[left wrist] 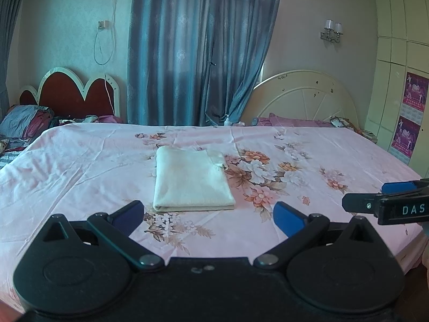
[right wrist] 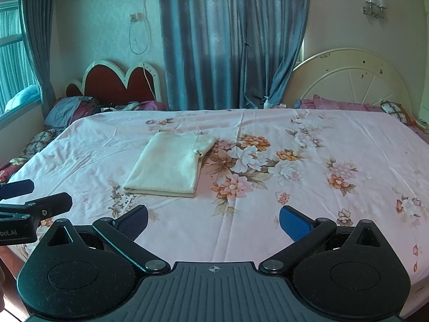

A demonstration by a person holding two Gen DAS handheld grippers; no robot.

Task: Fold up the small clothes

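A cream cloth point(left wrist: 191, 181) lies folded into a neat rectangle on the pink floral bed sheet point(left wrist: 80, 161); it also shows in the right wrist view point(right wrist: 167, 165). My left gripper point(left wrist: 210, 218) is open and empty, held above the sheet just in front of the cloth's near edge. My right gripper point(right wrist: 213, 225) is open and empty, in front of the cloth and to its right. The right gripper's side shows at the right edge of the left wrist view point(left wrist: 388, 201); the left gripper shows at the left edge of the right wrist view point(right wrist: 29, 204).
The bed sheet point(right wrist: 321, 187) spreads wide on all sides. Two headboards, a red one point(left wrist: 72, 94) and a cream one point(left wrist: 303, 96), stand at the back with pillows and bedding. Blue curtains point(left wrist: 198, 48) hang behind. A cupboard point(left wrist: 396, 80) stands at the right.
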